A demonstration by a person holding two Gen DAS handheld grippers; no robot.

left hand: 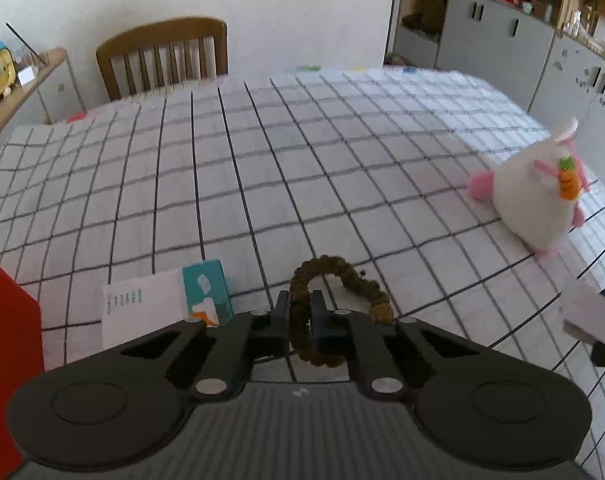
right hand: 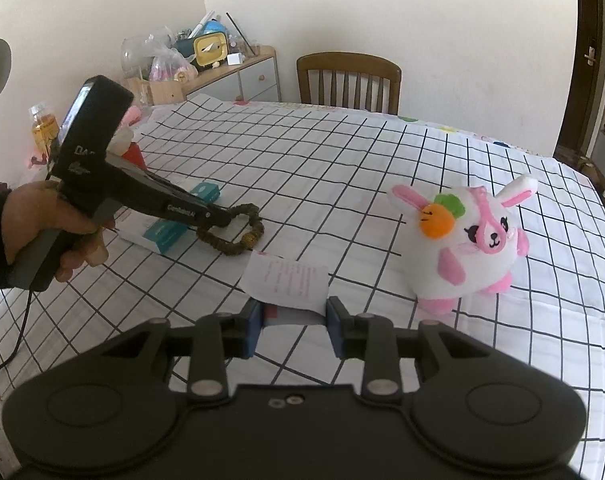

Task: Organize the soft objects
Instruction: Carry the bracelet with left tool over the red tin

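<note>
- Evidently our left gripper (left hand: 300, 312) was clamped on the brown scrunchie (left hand: 338, 304); the far part of the ring lay on the checked cloth (left hand: 262, 168), just beside a teal box (left hand: 206, 294).
- We had the right gripper (right hand: 292, 322) closed on a small white packet (right hand: 288, 282) printed in pink, low over the cloth.
- The bunny (right hand: 468, 244) sat upright near the right edge, well apart from the scrunchie; it wore an orange carrot (right hand: 436, 220).
</note>
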